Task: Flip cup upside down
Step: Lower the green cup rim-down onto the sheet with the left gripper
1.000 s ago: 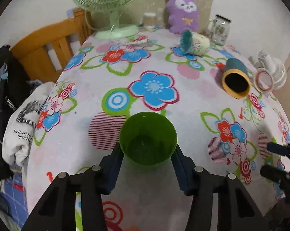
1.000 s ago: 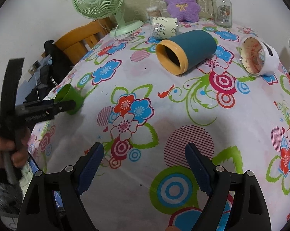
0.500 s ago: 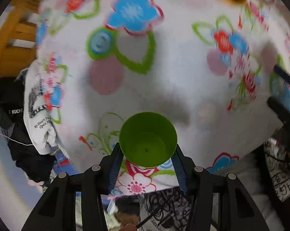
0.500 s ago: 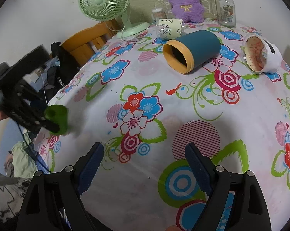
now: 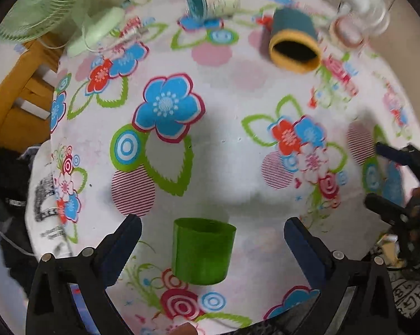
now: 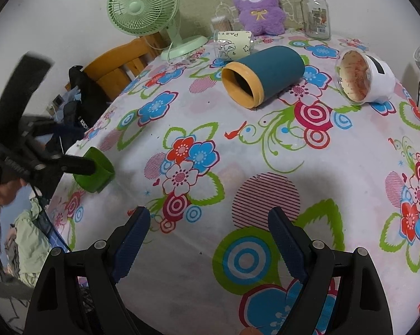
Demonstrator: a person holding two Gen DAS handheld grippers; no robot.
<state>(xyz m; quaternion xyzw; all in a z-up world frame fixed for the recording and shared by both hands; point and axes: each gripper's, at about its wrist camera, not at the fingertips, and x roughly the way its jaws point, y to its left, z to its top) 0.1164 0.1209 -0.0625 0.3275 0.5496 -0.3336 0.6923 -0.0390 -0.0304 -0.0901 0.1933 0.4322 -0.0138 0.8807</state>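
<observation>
A green plastic cup (image 5: pixel 202 251) stands upside down on the flowered tablecloth (image 5: pixel 224 145) near the table's front edge. My left gripper (image 5: pixel 211 231) is open, with a finger well clear of the cup on each side. In the right wrist view the cup (image 6: pixel 94 169) is at the far left, partly behind a finger of the left gripper (image 6: pixel 76 164). My right gripper (image 6: pixel 208 223) is open and empty above the cloth, far to the right of the cup. It also shows at the right edge of the left wrist view (image 5: pixel 388 176).
A teal cup with a yellow rim (image 6: pixel 261 76) lies on its side at the back. Near it are a white container (image 6: pixel 363 76), a printed cup (image 6: pixel 233 44), a glass jar (image 6: pixel 315 15), a purple plush toy (image 6: pixel 258 8) and a green fan (image 6: pixel 144 7). A wooden chair (image 6: pixel 118 61) stands left.
The left gripper turned the green cup over, set it down mouth-down on the cloth and opened, letting it go. The right gripper has barely moved.
</observation>
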